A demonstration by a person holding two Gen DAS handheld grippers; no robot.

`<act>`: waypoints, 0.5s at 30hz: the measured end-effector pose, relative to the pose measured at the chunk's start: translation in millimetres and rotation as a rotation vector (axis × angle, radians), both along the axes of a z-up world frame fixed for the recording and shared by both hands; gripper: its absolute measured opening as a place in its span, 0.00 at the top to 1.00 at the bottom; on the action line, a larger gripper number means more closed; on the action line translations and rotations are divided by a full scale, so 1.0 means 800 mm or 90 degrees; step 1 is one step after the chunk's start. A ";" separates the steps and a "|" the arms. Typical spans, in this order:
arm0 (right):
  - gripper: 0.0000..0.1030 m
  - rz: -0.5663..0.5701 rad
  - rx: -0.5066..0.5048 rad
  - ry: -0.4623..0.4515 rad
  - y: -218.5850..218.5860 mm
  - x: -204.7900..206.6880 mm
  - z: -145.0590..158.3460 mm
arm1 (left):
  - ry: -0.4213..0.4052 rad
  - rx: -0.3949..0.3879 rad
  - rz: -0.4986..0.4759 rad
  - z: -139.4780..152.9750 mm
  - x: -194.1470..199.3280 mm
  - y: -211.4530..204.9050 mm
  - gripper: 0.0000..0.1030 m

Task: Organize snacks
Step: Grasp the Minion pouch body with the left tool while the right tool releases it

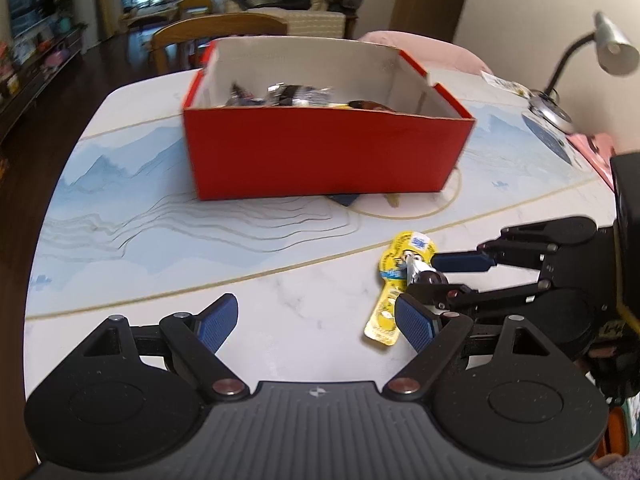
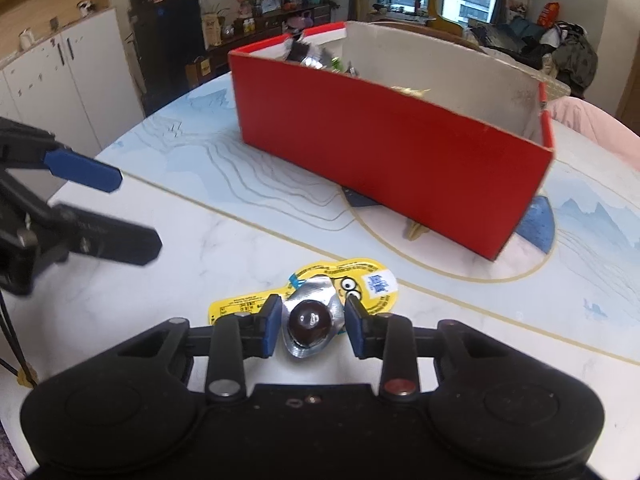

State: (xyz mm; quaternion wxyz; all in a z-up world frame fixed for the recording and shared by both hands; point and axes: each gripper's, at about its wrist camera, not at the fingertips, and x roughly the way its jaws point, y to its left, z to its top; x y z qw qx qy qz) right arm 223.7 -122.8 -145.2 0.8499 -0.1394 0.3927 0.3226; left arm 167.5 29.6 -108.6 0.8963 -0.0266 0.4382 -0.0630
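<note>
A foil-wrapped chocolate (image 2: 310, 322) sits pinched between the right gripper's (image 2: 312, 326) pads, just above a yellow snack packet (image 2: 362, 276) lying near the table's (image 2: 160, 312) front edge. The left gripper (image 1: 316, 320) hangs spread wide. The red box (image 1: 320, 148) stands mid-table.

Both views sit low over the white marble-patterned bench (image 1: 280, 304), looking forward along their own tongs. The left wrist view faces the open red cardboard box (image 1: 324, 152) square-on at upper centre. The right wrist view sees the same box (image 2: 392, 160) obliquely, at upper right.
</note>
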 end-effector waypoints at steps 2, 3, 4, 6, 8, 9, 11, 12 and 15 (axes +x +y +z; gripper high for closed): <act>0.68 -0.020 0.011 0.002 -0.013 0.002 0.007 | -0.002 0.006 -0.027 0.000 0.007 -0.010 0.17; 0.68 -0.031 0.017 0.004 -0.022 0.003 0.010 | -0.001 0.011 -0.043 -0.001 0.012 -0.017 0.17; 0.68 -0.042 0.021 0.006 -0.031 0.005 0.012 | 0.000 0.017 -0.057 -0.002 0.018 -0.025 0.17; 0.68 -0.065 0.029 0.008 -0.051 0.008 0.016 | 0.002 0.028 -0.090 -0.006 0.032 -0.044 0.17; 0.68 -0.087 0.036 0.013 -0.069 0.012 0.018 | 0.012 0.039 -0.126 -0.012 0.047 -0.065 0.17; 0.68 -0.098 0.038 0.014 -0.078 0.013 0.018 | 0.019 0.048 -0.142 -0.017 0.055 -0.075 0.17; 0.68 -0.119 0.044 0.019 -0.091 0.017 0.018 | 0.042 0.059 -0.166 -0.029 0.073 -0.093 0.17; 0.68 -0.129 0.047 0.020 -0.097 0.019 0.017 | 0.053 0.065 -0.173 -0.035 0.081 -0.100 0.17; 0.68 -0.152 0.058 0.027 -0.113 0.022 0.014 | 0.074 0.085 -0.186 -0.052 0.101 -0.117 0.18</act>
